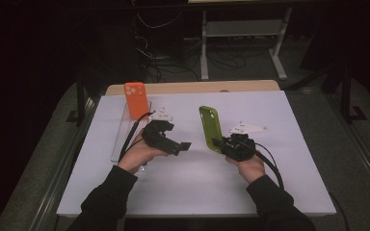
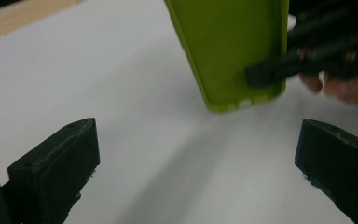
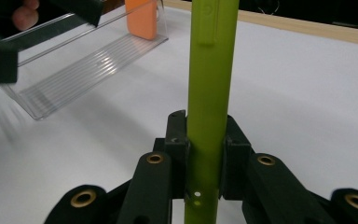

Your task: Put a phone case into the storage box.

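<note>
The right gripper (image 1: 220, 143) is clenched on the lower end of a green phone case (image 1: 210, 128), its 2 jaws pressing on both faces of the case. The case stands upright just above the white table (image 1: 289, 144), right of centre. The left gripper (image 1: 183, 146) is near it, jaws spread wide with nothing between them, pointing toward the case. Behind the left hand (image 1: 137, 155) lies a clear tray (image 1: 120, 134) with an orange phone case (image 1: 136, 99) standing at its far end.
</note>
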Tool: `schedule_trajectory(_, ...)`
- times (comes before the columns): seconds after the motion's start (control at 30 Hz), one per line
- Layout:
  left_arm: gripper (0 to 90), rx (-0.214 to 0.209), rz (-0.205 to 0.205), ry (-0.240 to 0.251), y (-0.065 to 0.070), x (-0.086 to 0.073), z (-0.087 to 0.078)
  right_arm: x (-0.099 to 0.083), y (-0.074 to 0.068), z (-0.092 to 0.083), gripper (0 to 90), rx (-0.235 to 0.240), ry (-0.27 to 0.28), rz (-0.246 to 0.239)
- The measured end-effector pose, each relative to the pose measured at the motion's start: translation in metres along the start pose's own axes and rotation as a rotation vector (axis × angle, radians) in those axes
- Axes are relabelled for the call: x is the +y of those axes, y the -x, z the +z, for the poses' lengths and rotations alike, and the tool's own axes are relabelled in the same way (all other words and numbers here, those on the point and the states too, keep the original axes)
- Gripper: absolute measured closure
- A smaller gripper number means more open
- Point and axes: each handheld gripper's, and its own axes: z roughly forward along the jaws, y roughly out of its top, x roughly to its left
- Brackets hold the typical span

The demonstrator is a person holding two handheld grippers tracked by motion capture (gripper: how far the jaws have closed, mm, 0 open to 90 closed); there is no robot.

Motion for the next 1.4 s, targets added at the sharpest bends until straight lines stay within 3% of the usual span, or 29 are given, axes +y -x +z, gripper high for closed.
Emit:
schedule_trajectory(0.13, 0.0, -0.007, -0.019, 0.027, 0.0, 0.008, 0.007, 0.001, -0.003, 0.002, 75.7, 0.006, 0.002, -0.002)
schedule_trajectory(0.37, 0.0, -0.032, -0.008, 0.065, 0.003, 0.022, 0.026, 0.003, -0.006, 0.003, 75.7, 0.034, 0.013, 0.018)
schedule_trajectory(0.43, 0.0, -0.051, -0.018, 0.104, 0.006, 0.027, 0.031, 0.003, -0.006, 0.003, 75.8, 0.036, 0.015, 0.015)
schedule_trajectory(0.53, 0.0, -0.054, -0.025, 0.122, 0.006, 0.033, 0.036, 0.003, -0.007, 0.004, 75.7, 0.042, 0.012, 0.013)
schedule_trajectory(0.63, 0.0, -0.059, -0.02, 0.12, 0.005, 0.038, 0.044, 0.003, -0.009, 0.005, 75.7, 0.046, 0.023, 0.007)
schedule_trajectory(0.8, 0.0, -0.068, -0.047, 0.139, 0.007, 0.041, 0.053, 0.004, -0.011, 0.005, 75.7, 0.054, 0.027, 0.005)
schedule_trajectory(1.07, 0.0, -0.073, -0.068, 0.17, 0.011, 0.044, 0.058, 0.004, -0.014, 0.006, 75.8, 0.051, 0.033, -0.003)
schedule_trajectory(1.4, 11.0, -0.074, -0.099, 0.21, 0.01, 0.044, 0.058, 0.002, -0.014, 0.007, 75.7, 0.028, 0.028, -0.025)
